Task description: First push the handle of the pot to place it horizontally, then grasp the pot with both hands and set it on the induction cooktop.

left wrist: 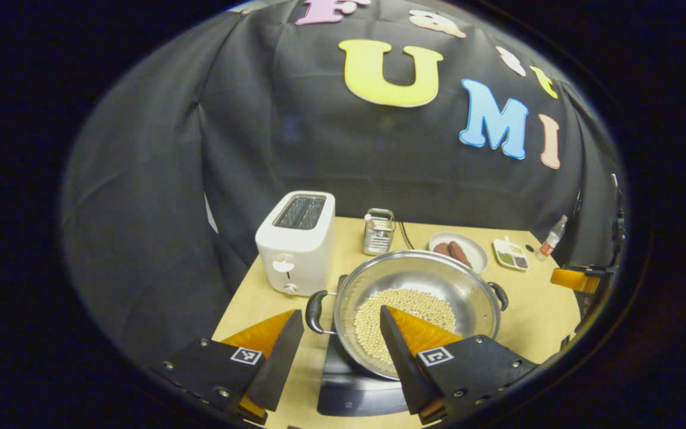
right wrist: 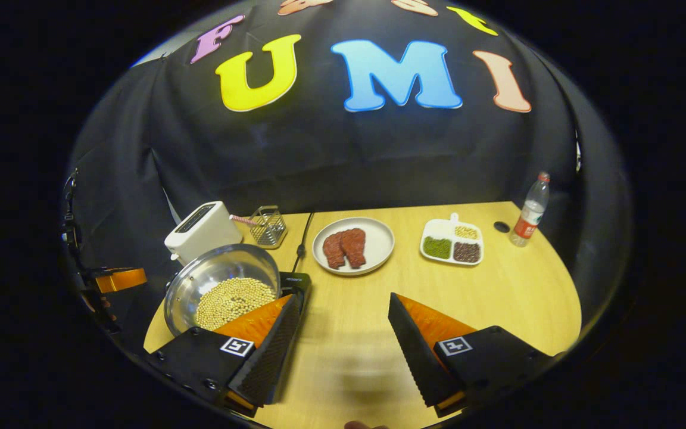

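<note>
Wooden table (right wrist: 379,298), pot (left wrist: 417,307) hiding cooktop (left wrist: 349,387), far handle (left wrist: 499,295) half-hidden

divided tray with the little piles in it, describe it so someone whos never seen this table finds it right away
On the wooden table, look toward the back right, between the round plate of red meat and the plastic bottle. The divided tray is small, white and squarish. Unlike the plate, it has compartments, holding separate green, dark and pale piles.
</note>
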The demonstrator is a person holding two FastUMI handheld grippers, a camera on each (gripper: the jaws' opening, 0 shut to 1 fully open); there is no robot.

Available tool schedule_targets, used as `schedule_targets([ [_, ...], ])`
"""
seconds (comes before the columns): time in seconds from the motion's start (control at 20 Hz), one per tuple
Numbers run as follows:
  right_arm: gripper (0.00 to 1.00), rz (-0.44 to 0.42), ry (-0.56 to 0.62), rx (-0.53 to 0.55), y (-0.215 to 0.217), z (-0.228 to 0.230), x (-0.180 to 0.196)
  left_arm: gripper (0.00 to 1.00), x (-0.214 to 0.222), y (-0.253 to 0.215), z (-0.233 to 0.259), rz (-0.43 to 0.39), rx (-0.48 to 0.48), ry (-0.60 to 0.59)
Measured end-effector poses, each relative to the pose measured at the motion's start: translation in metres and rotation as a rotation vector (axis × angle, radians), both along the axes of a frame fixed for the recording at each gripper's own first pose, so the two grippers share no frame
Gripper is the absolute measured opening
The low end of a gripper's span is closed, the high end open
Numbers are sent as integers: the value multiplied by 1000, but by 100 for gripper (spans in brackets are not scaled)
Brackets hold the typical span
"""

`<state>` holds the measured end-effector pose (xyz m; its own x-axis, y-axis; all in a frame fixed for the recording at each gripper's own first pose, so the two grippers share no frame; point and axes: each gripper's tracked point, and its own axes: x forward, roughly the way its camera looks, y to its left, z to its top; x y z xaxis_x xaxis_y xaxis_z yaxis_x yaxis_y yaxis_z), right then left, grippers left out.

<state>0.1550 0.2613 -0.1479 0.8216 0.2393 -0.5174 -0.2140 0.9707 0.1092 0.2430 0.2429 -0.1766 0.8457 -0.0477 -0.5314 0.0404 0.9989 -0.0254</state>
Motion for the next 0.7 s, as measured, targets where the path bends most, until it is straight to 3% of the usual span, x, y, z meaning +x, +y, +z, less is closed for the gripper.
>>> schedule_targets([
  [0.1, 96, -12, -62, -6, -36, 27, -9, 80, -17, -29, 32, 7, 29, -75],
  [0.25, 96, -46, -170, -27, -98, 68, -19, 76, -43, -76, 80, 9, 121, -188],
  [0.45, 96, -122, -336, -47, -180, 126, -41, 81, -81, -177, 153, -6, 53, -368],
  [0.5, 96, -140, -377, -60, -199, 138, -48, 76, -88, -196, 165, -7, 46, -404],
  [0.7, 92, -141, -528, -89, -252, 167, -78, 77, -131, -277, 207, -35, -20, -528],
])
